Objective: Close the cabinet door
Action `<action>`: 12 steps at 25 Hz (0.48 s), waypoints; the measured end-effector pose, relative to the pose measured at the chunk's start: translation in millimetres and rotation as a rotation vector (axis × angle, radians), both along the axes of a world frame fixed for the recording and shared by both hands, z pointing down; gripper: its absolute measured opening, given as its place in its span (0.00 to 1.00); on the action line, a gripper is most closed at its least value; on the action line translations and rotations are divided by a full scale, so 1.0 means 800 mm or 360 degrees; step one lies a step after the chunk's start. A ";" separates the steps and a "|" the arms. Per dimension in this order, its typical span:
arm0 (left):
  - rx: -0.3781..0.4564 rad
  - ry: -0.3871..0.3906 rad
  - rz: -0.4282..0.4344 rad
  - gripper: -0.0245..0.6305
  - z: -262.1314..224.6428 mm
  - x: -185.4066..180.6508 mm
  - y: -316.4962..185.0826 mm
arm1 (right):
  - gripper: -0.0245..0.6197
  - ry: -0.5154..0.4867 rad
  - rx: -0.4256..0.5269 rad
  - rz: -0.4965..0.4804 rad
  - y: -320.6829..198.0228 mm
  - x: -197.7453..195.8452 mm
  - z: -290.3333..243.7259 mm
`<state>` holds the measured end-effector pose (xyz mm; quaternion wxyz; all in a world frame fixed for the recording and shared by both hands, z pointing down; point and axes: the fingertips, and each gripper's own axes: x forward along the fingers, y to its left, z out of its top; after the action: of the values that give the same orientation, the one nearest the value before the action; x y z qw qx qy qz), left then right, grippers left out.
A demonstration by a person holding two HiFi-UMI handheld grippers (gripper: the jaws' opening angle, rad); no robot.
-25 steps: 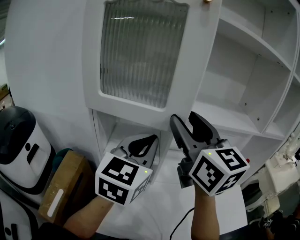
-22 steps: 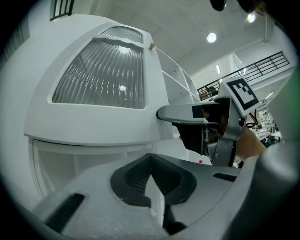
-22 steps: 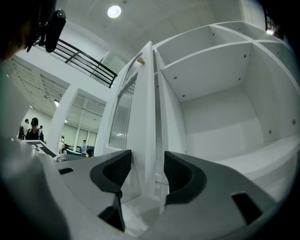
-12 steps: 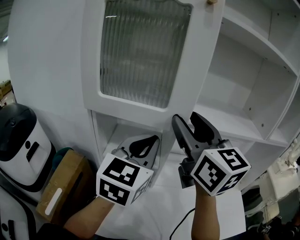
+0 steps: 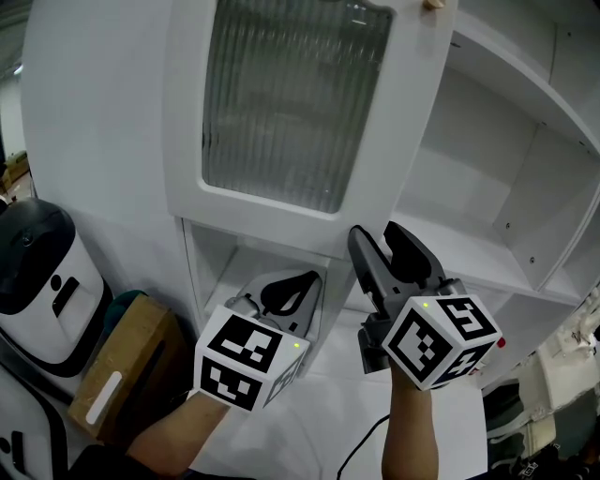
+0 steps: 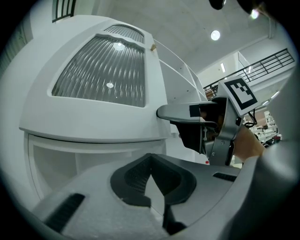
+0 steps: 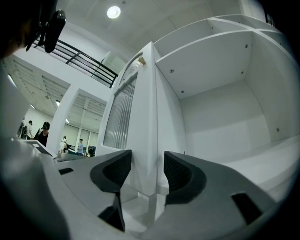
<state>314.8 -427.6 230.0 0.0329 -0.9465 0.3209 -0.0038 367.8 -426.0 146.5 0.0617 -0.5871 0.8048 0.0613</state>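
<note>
The white cabinet door [image 5: 281, 103], with a ribbed glass pane and a small knob [image 5: 433, 5], stands swung out from the cabinet's open shelves [image 5: 487, 253]. My right gripper [image 5: 389, 246] is open just below the door's lower free corner. In the right gripper view the door's edge [image 7: 150, 117] lines up with the gap between the jaws of the right gripper [image 7: 147, 171], which do not clamp it. My left gripper [image 5: 286, 292] is shut on nothing under the door's bottom rail. The left gripper view shows the left gripper [image 6: 151, 161] facing the door front [image 6: 101, 75].
A black-and-white appliance [image 5: 37, 281] and a cardboard box [image 5: 117, 370] sit on the floor at the left. White equipment [image 5: 562, 366] lies at the lower right. Several people [image 7: 42, 133] stand far off in the hall.
Almost nothing differs. The door and shelves have slid slightly right in the head view. Both grippers keep their places and states.
</note>
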 end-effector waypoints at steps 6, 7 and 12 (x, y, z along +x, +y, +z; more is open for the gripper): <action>-0.0005 -0.0002 -0.0018 0.05 0.000 0.000 -0.003 | 0.38 -0.0015 -0.0002 -0.0020 -0.006 0.003 -0.001; -0.0007 -0.0003 -0.0022 0.05 0.001 -0.001 -0.004 | 0.38 -0.0016 -0.0004 -0.0027 -0.006 0.002 -0.001; -0.0003 0.0003 -0.0031 0.05 -0.001 -0.003 -0.003 | 0.38 -0.0020 -0.0001 -0.0019 -0.005 0.002 0.000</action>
<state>312.5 -430.2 229.5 0.0316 -0.9434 0.3302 -0.0035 369.0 -429.8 146.3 0.0670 -0.5827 0.8079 0.0569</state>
